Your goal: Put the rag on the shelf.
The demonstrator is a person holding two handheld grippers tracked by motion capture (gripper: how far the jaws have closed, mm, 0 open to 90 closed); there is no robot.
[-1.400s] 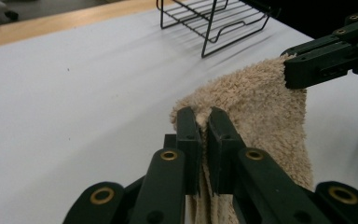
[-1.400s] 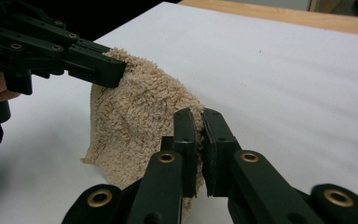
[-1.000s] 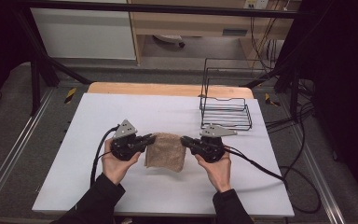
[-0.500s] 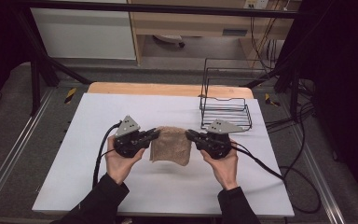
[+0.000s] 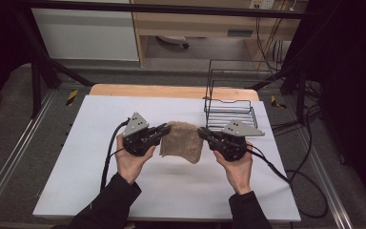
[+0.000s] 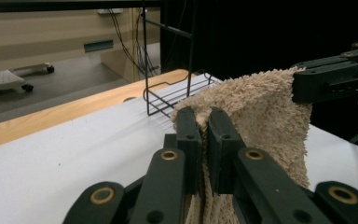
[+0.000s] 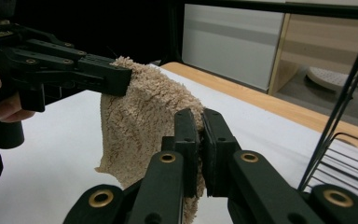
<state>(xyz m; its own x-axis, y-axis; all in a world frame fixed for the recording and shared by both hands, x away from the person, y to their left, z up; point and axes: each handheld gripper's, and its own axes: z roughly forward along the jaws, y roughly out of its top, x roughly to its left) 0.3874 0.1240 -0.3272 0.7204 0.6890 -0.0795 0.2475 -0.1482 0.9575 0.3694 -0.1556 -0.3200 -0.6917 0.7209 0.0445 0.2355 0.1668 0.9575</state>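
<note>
**Towel held up between our two grippers**

We have the beige towel (image 5: 182, 142) lifted off the white table (image 5: 100, 181), hanging near the middle of it. Our left gripper (image 5: 164, 130) has its jaws clamped on the towel's left top corner, and our right gripper (image 5: 201, 133) has its jaws clamped on the right top corner; the cloth sags between them, its lower edge clear of the surface. In the left gripper view the terry pile bunches between the black jaws. A black wire rack (image 5: 229, 107) stands at the far right, just beyond our right gripper.
</note>
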